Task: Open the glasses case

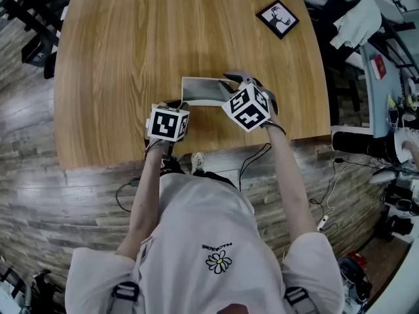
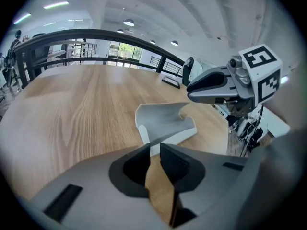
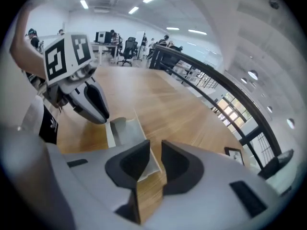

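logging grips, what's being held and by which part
The left gripper pinches the glasses case by its near edge; the right gripper grips nothing.

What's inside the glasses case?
Only grey lining shows inside the open case. No glasses in the part I can see, but from above the right gripper covers its right end.

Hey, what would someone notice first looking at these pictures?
The left gripper and right gripper, each with a black-and-white marker cube, meet at a grey glasses case at the near edge of the wooden table. A small framed deer picture sits near its far right corner.
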Tool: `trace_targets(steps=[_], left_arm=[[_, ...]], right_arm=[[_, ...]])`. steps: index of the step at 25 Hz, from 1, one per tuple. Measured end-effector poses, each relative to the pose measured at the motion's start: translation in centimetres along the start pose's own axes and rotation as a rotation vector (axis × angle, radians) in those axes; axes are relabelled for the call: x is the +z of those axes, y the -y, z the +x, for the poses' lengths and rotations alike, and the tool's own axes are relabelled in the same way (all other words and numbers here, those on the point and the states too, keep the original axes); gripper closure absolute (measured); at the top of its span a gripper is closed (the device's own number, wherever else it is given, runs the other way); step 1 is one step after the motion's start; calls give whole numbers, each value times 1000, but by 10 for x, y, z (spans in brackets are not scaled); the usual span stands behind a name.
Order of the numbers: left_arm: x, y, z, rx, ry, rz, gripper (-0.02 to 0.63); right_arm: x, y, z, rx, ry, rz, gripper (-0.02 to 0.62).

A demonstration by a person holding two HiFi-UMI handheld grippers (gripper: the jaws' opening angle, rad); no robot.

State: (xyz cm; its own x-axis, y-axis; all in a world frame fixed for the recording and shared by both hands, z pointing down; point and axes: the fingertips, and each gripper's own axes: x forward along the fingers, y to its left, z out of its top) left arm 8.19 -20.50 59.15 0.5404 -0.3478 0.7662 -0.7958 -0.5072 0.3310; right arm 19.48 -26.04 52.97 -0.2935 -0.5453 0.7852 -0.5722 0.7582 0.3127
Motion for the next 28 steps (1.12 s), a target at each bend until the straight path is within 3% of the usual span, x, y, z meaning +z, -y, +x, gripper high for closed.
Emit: trace_targets(steps=[6, 11, 14, 21, 25, 28], left_arm=[[72, 3, -55, 23, 228, 26, 537], [157, 27, -132, 62, 521, 105, 575], [192, 58, -174, 48, 686, 147, 583], [220, 108, -248, 74, 1000, 307, 589], [216, 126, -248, 74, 1011, 346, 589], [215, 132, -253, 81, 1028, 355, 589]], right_arm=[[70, 40, -74, -97, 313, 212, 515], [130, 54, -165, -84, 690, 435, 532], [145, 56, -220, -121, 861, 453, 583], [137, 55, -291, -483, 978, 437, 588], [122, 46, -305, -600, 967, 407, 588], [115, 39, -304, -607, 961, 412, 589]])
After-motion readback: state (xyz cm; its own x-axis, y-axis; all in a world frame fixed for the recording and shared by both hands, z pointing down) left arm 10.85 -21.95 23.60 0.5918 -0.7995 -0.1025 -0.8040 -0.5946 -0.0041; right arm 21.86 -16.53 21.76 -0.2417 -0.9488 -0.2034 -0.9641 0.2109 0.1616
